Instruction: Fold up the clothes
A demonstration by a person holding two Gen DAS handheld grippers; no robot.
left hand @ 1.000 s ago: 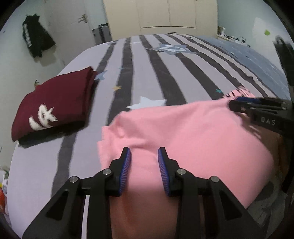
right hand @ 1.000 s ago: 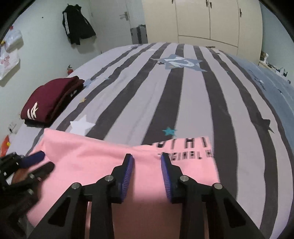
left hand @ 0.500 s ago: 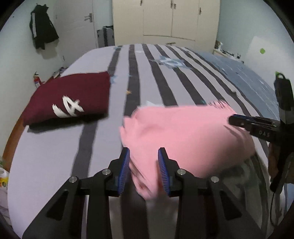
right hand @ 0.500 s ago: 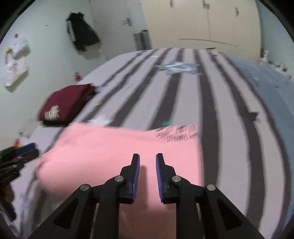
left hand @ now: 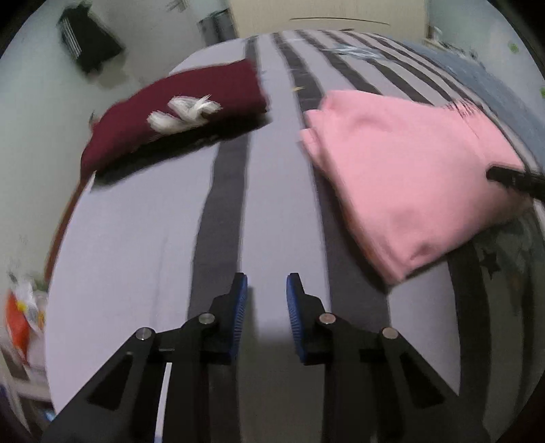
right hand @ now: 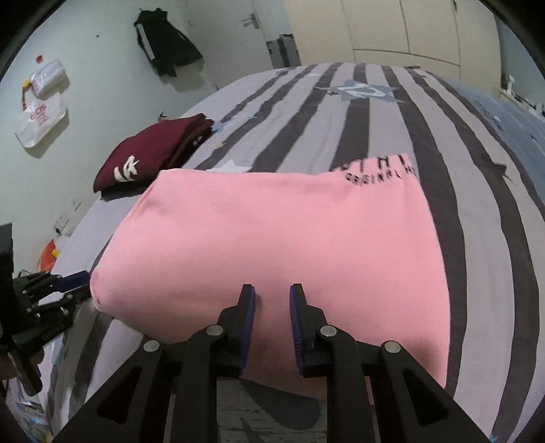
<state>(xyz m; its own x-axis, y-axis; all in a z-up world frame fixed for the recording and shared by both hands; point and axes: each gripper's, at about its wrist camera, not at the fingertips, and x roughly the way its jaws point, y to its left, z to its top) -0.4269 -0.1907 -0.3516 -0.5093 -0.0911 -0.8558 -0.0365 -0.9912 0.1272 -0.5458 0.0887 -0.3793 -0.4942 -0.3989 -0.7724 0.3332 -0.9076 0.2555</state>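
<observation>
left hand-held gripper [left hand: 266, 303] off pink garment [left hand: 408, 170], closing empty

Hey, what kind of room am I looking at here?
Most likely a bedroom. A wide bed with a striped cover fills the view, cream wardrobe doors stand behind it, and a dark jacket hangs on the wall beside a door.
</observation>
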